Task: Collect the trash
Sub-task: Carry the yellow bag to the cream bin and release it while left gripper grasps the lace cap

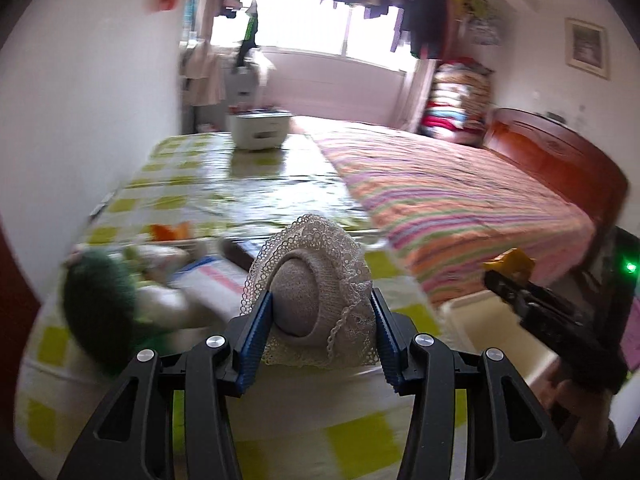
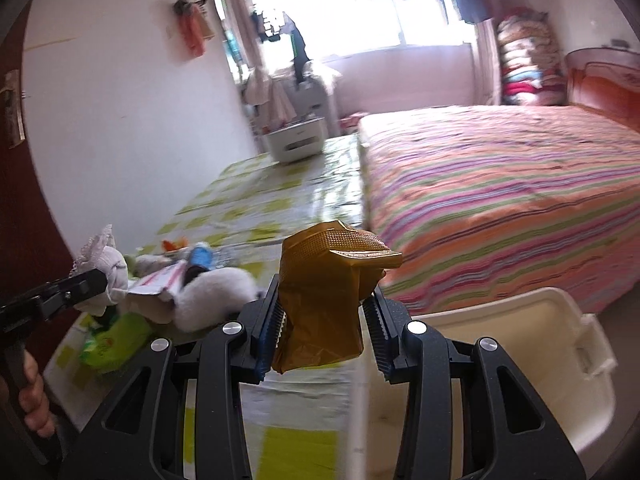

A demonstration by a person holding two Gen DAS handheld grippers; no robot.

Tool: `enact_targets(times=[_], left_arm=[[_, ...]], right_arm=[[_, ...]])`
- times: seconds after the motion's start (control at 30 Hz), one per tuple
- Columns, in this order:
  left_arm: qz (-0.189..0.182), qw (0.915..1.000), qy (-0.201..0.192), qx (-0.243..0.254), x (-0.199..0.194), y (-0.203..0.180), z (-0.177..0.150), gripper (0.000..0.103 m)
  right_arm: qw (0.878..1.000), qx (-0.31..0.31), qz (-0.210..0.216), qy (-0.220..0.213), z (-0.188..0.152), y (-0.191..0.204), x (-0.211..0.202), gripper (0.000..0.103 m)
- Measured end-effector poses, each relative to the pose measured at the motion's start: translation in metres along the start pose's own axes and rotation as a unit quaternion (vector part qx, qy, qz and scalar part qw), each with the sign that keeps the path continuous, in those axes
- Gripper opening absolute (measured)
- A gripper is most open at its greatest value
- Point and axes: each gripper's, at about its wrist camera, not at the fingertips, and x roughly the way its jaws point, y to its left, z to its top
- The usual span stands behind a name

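Observation:
My left gripper [image 1: 320,294] is shut on a balled grey sock with a lace trim [image 1: 308,272], lifted above the table; the right wrist view shows the same sock [image 2: 114,268] at the far left. A crumpled gold foil wrapper [image 2: 324,280] stands up between the pads of my right gripper [image 2: 326,286], which is shut on it. From the left wrist view that gripper [image 1: 504,274] and its wrapper [image 1: 514,260] are off to the right, over a white plastic bin [image 2: 540,320].
The table wears a yellow-checked cloth [image 2: 256,216] and carries a blurred pile: a blue bottle [image 2: 200,258], a white fluffy item [image 2: 216,292], a green packet [image 2: 116,336], a green fuzzy thing [image 1: 100,312]. A white appliance [image 1: 260,128] stands at the far end. A striped bed [image 1: 460,208] lies right.

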Motion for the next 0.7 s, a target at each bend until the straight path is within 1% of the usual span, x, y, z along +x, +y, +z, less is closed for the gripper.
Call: enact_targets(times=[0.07, 0.17, 0.3, 0.37, 0.4, 0.47, 0.53, 0.57, 0.6, 0.7], left_arm=[[-0.026, 0.9995, 0.0, 0.015, 0.008, -0.017, 0.005, 0.047], [-0.056, 0.9976, 0.0, 0.04, 0.017, -0.042, 0.01, 0.047], [-0.102, 0.9942, 0.008, 0.034, 0.027, -0.065, 0.019, 0.047], [-0.112, 0.9928, 0.006, 0.041, 0.029, -0.075, 0.018, 0.047], [-0.12, 0.9917, 0.004, 0.045, 0.028, -0.08, 0.016, 0.047], [-0.125, 0.9907, 0.005, 0.054, 0.029, -0.086, 0.009, 0.047], [-0.131, 0.9896, 0.016, 0.057, 0.033, -0.091, 0.003, 0.047], [-0.136, 0.9888, 0.021, 0.058, 0.035, -0.095, 0.002, 0.047], [-0.141, 0.9877, 0.029, 0.06, 0.038, -0.097, 0.0, 0.047], [-0.148, 0.9866, 0.037, 0.057, 0.041, -0.1, -0.004, 0.047]], right_arm=[[1.0, 0.006, -0.022, -0.006, 0.0, -0.009, -0.006, 0.039], [0.998, 0.015, -0.053, -0.013, -0.002, -0.023, -0.014, 0.039], [0.995, 0.03, -0.089, -0.014, -0.004, -0.043, -0.018, 0.043], [0.994, 0.038, -0.101, -0.007, -0.007, -0.052, -0.017, 0.046], [0.993, 0.043, -0.107, -0.004, -0.008, -0.056, -0.016, 0.05], [0.992, 0.049, -0.114, 0.002, -0.011, -0.063, -0.015, 0.052], [0.991, 0.053, -0.123, 0.005, -0.013, -0.068, -0.015, 0.067], [0.99, 0.057, -0.127, 0.005, -0.013, -0.071, -0.015, 0.069], [0.99, 0.064, -0.125, 0.003, -0.013, -0.074, -0.016, 0.069], [0.989, 0.089, -0.119, -0.002, -0.013, -0.08, -0.018, 0.072]])
